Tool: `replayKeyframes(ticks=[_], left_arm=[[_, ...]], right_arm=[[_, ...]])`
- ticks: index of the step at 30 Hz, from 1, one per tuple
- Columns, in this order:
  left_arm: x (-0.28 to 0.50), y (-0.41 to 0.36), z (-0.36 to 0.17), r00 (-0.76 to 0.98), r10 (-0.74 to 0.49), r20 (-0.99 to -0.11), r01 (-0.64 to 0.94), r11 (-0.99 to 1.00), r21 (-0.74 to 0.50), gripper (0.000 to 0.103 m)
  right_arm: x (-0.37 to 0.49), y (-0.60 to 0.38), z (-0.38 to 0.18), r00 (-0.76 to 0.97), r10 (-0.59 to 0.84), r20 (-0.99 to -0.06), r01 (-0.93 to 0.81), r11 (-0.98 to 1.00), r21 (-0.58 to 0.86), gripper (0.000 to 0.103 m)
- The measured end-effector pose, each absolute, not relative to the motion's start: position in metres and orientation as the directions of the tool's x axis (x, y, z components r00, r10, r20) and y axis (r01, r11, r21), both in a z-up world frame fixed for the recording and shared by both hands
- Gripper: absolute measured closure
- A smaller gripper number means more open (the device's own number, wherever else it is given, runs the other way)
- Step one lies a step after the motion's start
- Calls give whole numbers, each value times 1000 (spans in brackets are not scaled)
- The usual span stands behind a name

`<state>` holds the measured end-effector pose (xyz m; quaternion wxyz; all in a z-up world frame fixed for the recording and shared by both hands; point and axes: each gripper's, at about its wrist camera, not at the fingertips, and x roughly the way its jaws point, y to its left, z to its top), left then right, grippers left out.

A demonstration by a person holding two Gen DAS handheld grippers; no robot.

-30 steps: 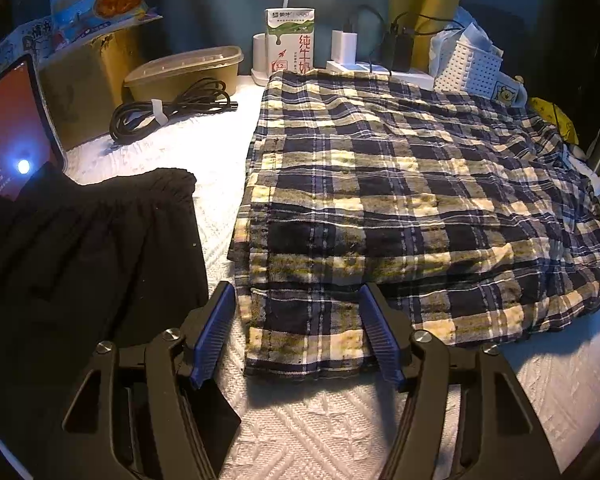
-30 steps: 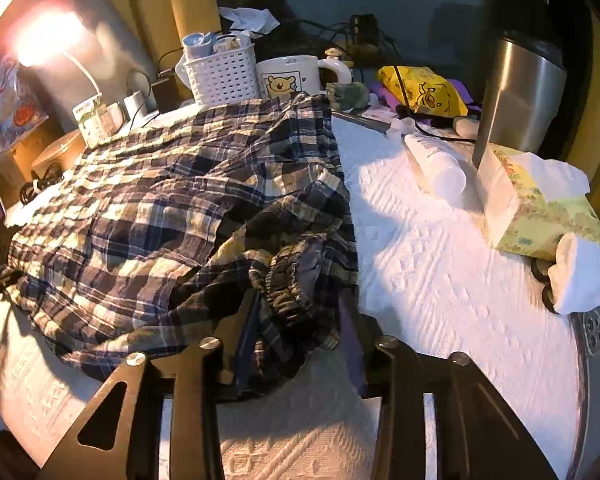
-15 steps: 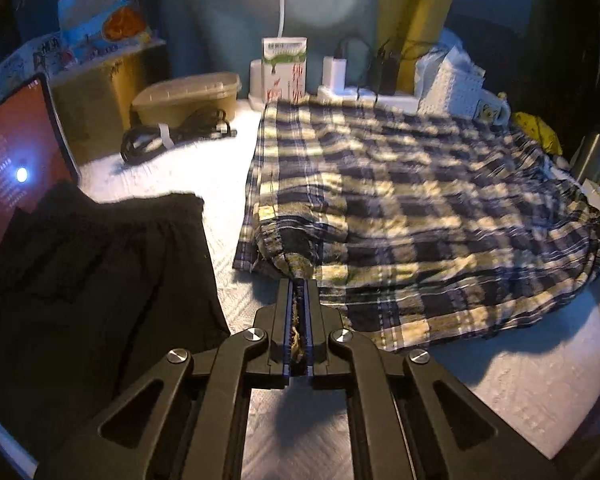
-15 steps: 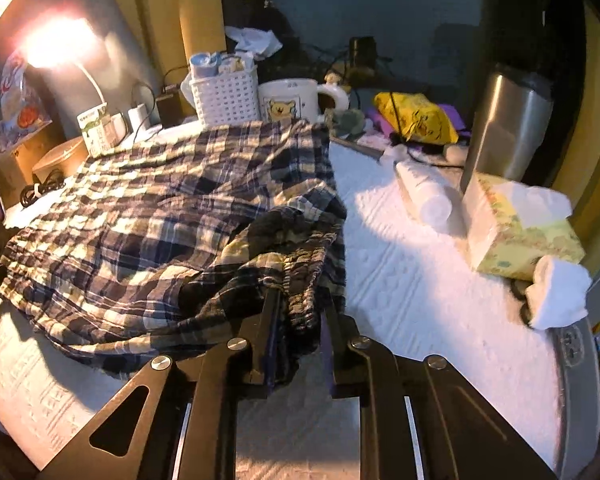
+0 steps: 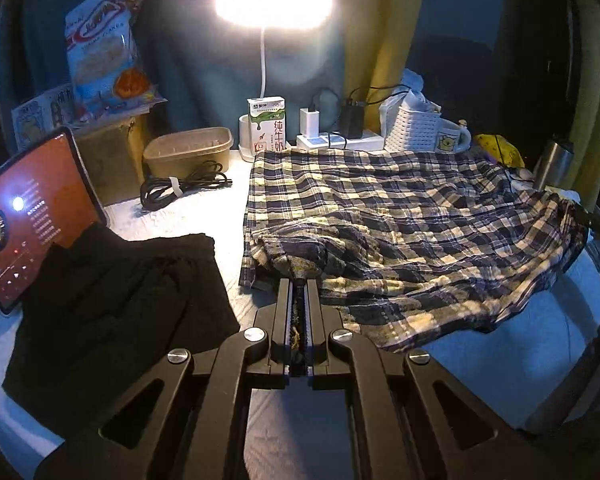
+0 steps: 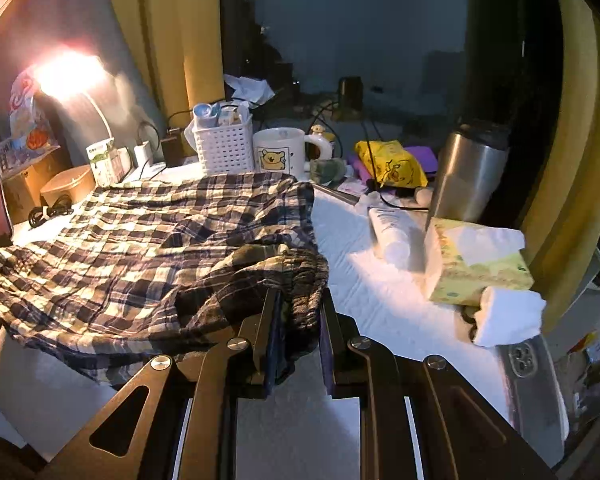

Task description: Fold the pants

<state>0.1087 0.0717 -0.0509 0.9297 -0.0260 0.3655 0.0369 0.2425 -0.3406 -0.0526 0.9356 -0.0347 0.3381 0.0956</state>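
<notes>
The plaid pants (image 5: 400, 216) lie spread across the white textured table cover (image 5: 512, 332); they also show in the right wrist view (image 6: 140, 240). My left gripper (image 5: 299, 284) is shut on the near left hem corner and holds it raised off the table. My right gripper (image 6: 298, 300) is shut on the bunched elastic waistband at the near right corner, also lifted. The cloth sags between the two grips, and its far edge rests on the table.
Black folded clothing (image 5: 112, 304) and a tablet (image 5: 32, 216) lie at the left. A lamp (image 5: 274, 0), milk carton (image 5: 268, 124), container (image 5: 188, 152), cable (image 5: 180, 188), basket (image 5: 414, 128) and mug (image 6: 280, 152) line the back. A steel tumbler (image 6: 468, 176), tissue box (image 6: 476, 268) and lotion tube (image 6: 392, 232) stand at the right.
Both grippers closed on the near edge of the pants, left on the hem corner, right on the waistband, and have lifted it up off the table.
</notes>
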Motion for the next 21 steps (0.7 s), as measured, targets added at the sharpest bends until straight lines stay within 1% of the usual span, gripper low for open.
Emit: replayKeyframes(ticks=[6,15,21], left_arm=[[87,66,-64,692,28,-722,-56,998,-15,100],[52,48,-99,612,-21,-790,1,1000,-26,100],[38,45,-99,622,-32,-783,13,999,-31,100]], right_arm=[[226,-350,-55,752,142,-643,-186,983,-1,85],[206,-359,-83,729,124,-673,-153,988,15,85],[189,-365,-87,733,118,-670,-133,991,29,85]])
